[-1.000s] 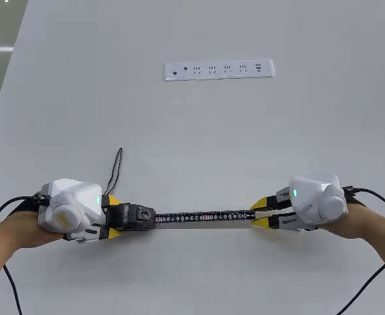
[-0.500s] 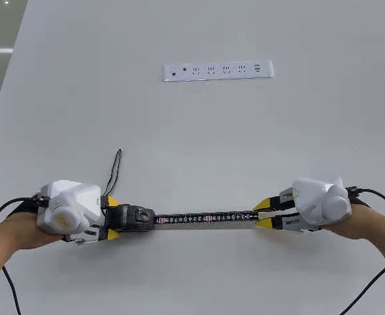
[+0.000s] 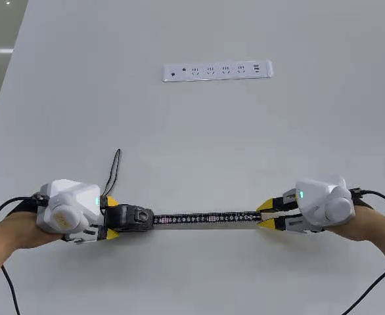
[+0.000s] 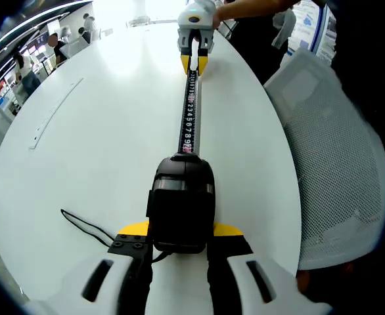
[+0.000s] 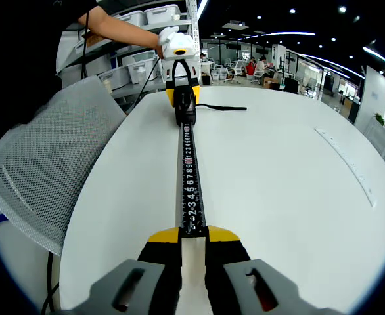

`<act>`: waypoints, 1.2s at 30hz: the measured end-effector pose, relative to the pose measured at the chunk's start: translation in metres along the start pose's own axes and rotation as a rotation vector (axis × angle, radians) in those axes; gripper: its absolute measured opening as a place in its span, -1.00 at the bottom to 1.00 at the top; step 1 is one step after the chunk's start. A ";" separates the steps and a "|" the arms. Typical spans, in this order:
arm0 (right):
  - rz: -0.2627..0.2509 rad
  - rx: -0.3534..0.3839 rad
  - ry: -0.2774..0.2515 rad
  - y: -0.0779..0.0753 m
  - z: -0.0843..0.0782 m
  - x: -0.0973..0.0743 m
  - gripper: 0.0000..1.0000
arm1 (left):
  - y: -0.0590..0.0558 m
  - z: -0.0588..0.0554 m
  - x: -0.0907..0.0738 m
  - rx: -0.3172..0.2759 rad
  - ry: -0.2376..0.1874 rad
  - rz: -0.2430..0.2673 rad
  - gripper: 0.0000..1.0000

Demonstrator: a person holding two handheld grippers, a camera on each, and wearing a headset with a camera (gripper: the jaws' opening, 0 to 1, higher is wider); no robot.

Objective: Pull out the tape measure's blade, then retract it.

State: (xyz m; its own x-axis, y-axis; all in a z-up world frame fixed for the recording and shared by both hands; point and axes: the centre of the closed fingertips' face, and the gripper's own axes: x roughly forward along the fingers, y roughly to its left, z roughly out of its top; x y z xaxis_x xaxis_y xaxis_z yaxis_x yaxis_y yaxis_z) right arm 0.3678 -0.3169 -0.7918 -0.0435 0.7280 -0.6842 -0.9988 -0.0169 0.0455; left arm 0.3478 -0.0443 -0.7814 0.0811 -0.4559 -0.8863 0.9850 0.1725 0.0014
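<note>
**Blade stretched out between your two tongs, near your edge of the tabletop (image 3: 179,131).**

Your left tongs (image 3: 112,223) are pinching the black tape measure case (image 3: 135,217), and their yellow tips cover its rear end. Your right tongs (image 3: 266,214) are pressed onto the far end of the blade (image 3: 205,217), so the end hook is hidden between them. In the head view the blade's numbers are too small to read, and I cannot tell whether the blade touches the tabletop. The black wrist cord (image 3: 114,170) runs out of sight behind your left tongs. A white power strip (image 3: 217,69) lies well beyond. Compared with a second ago, your right tongs sit slightly farther right and a little more blade shows; the case has barely shifted.
</note>
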 end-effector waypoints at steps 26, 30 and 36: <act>0.006 0.009 0.055 -0.003 -0.007 0.005 -0.77 | 0.001 0.006 0.005 -0.002 0.016 -0.007 -0.44; 0.006 0.010 0.058 -0.004 -0.007 0.005 -0.77 | 0.001 0.006 0.005 0.000 0.015 -0.012 -0.44; 0.007 0.008 0.074 -0.004 -0.010 0.008 -0.76 | 0.001 0.005 0.005 -0.002 0.018 -0.011 -0.44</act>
State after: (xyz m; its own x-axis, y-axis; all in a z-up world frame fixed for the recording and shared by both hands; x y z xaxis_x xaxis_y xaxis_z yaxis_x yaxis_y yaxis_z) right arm 0.3714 -0.3180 -0.8050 -0.0526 0.6755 -0.7355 -0.9983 -0.0164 0.0563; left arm 0.3499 -0.0511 -0.7832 0.0677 -0.4423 -0.8943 0.9855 0.1695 -0.0092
